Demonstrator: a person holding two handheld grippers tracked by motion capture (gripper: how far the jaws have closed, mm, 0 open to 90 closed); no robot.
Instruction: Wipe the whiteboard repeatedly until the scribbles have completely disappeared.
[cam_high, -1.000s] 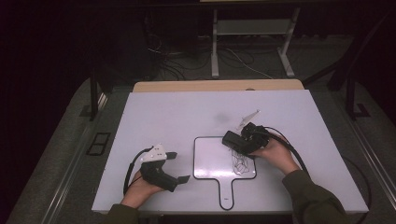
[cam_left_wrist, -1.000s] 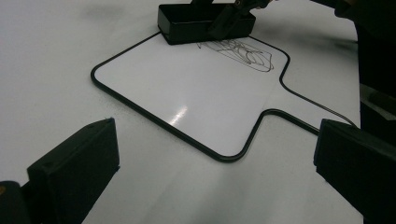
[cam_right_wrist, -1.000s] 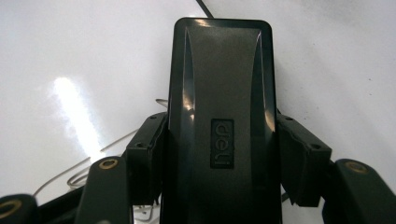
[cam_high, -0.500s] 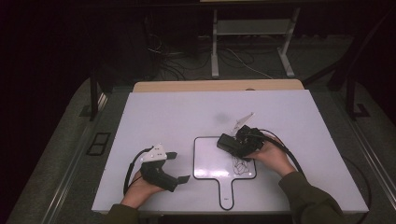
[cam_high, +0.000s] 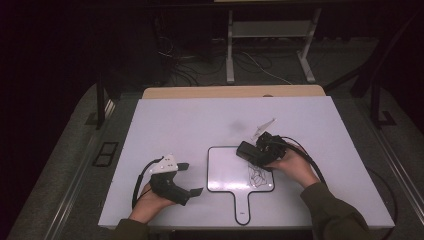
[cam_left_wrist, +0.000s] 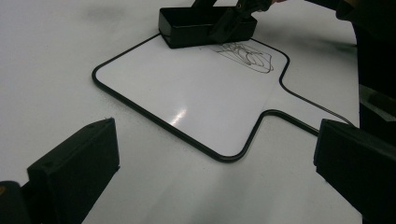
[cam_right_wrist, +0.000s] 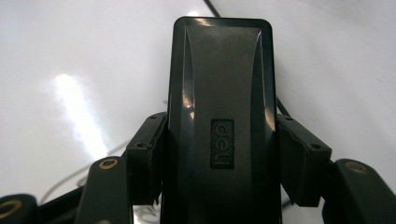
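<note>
The black eraser sits on the upper right of the small whiteboard, clamped between my right fingers, just above the scribble. I judge wiping comes next: press flat, sweep over the marks. My left fingers rest open on the table.

Black eraser, white board edged black with dark scribble, white table

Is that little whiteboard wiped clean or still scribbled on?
Still scribbled on: the whiteboard bears dark scrawls beside the black eraser.
</note>
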